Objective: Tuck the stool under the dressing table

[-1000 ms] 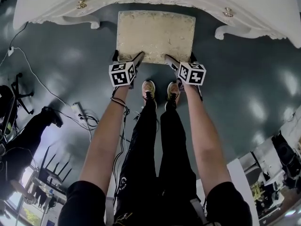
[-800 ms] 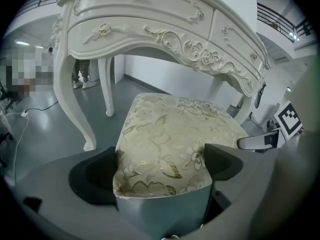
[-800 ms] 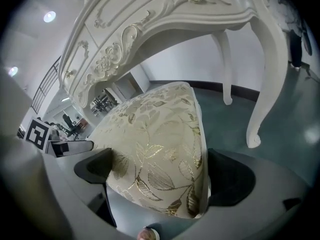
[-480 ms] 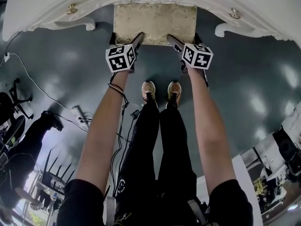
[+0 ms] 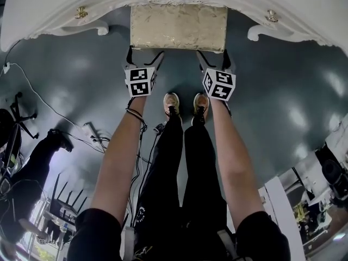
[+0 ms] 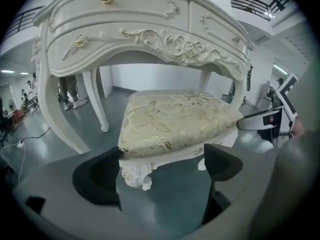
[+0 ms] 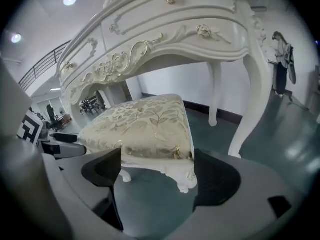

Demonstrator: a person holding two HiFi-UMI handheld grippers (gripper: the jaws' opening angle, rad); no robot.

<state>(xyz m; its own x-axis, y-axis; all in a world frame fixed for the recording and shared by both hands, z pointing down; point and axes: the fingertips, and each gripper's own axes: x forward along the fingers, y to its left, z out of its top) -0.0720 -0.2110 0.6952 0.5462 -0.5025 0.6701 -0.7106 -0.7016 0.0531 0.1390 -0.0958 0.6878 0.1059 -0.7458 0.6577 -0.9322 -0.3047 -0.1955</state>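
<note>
Sitting partway beneath the white carved dressing table (image 5: 283, 4), the square stool (image 5: 178, 27) with its cream-and-gold brocade cushion and white carved frame stands on the glossy dark teal floor (image 5: 283, 91). In the head view the table top covers the stool's far edge, so how deep it reaches is hidden, and both ends of the table run out of the picture.

The grey left gripper (image 5: 145, 58) and grey right gripper (image 5: 213, 58) point at the stool's near edge, one by each near corner. Their black-and-white marker cubes (image 5: 141, 81) hide the roots of the jaws from above.

In the left gripper view the jaws stand spread. The stool's near-left corner and its scrolled white leg (image 6: 136, 173) are framed between them, with no pad pressing on it. In the right gripper view the jaws are closing with the near-right corner between them. The pads seem just clear of the cushion, though the wide lens makes that gap hard to judge. Each gripper view shows only two legs; the seat blocks the rest.
</note>
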